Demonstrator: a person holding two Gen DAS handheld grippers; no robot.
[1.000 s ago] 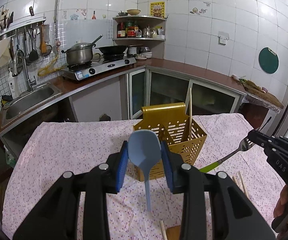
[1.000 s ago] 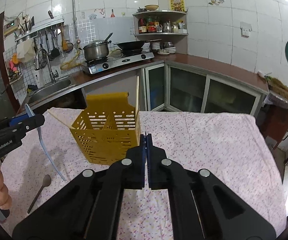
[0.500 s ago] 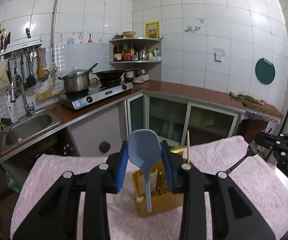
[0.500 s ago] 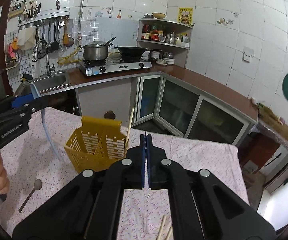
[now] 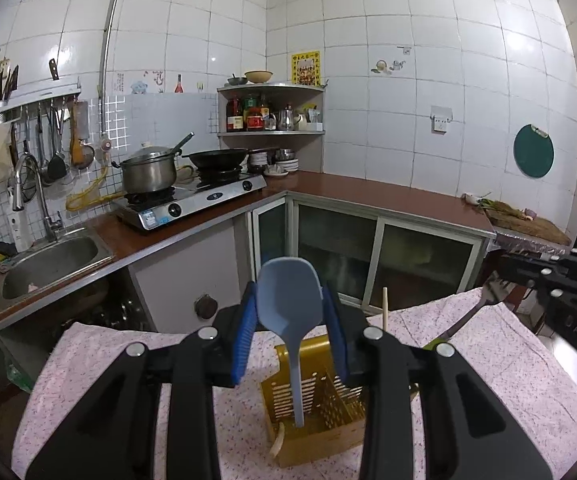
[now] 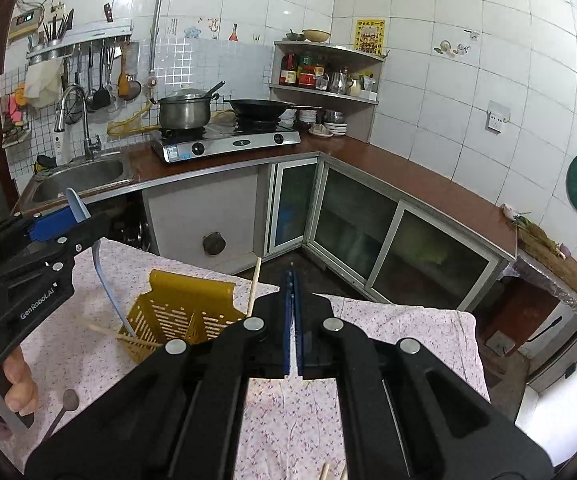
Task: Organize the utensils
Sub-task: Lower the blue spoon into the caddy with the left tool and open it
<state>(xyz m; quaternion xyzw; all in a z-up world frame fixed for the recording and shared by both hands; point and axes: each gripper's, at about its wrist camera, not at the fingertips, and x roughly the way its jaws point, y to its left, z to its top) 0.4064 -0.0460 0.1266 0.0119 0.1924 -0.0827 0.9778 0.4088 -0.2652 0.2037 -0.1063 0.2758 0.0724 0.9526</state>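
Note:
My left gripper [image 5: 288, 304] is shut on the bowl of a light blue spoon [image 5: 294, 364]. The spoon's handle hangs down with its end at the open top of the yellow slotted caddy [image 5: 316, 432] on the flowered tablecloth. A wooden chopstick [image 5: 384, 308] stands upright in the caddy. At the right, my right gripper [image 5: 504, 272] is shut on a fork [image 5: 492, 292] with a green handle, held above the table. In the right wrist view my right gripper [image 6: 293, 280] has its pads together. My left gripper [image 6: 88, 224] holds the blue spoon [image 6: 106, 284] over the caddy [image 6: 180, 312].
A second chopstick [image 6: 128, 336] leans at the caddy's front. A metal spoon [image 6: 64, 404] lies on the tablecloth [image 6: 408, 328] near the person's hand [image 6: 18, 388], and chopstick ends [image 6: 324, 472] show at the bottom edge. Behind are the counter, sink [image 6: 80, 176] and stove [image 6: 228, 140].
Both grippers have risen, so the caddy sits lower in both views. The blue spoon's handle has come over the caddy's opening. The fork has gone up with the right gripper.

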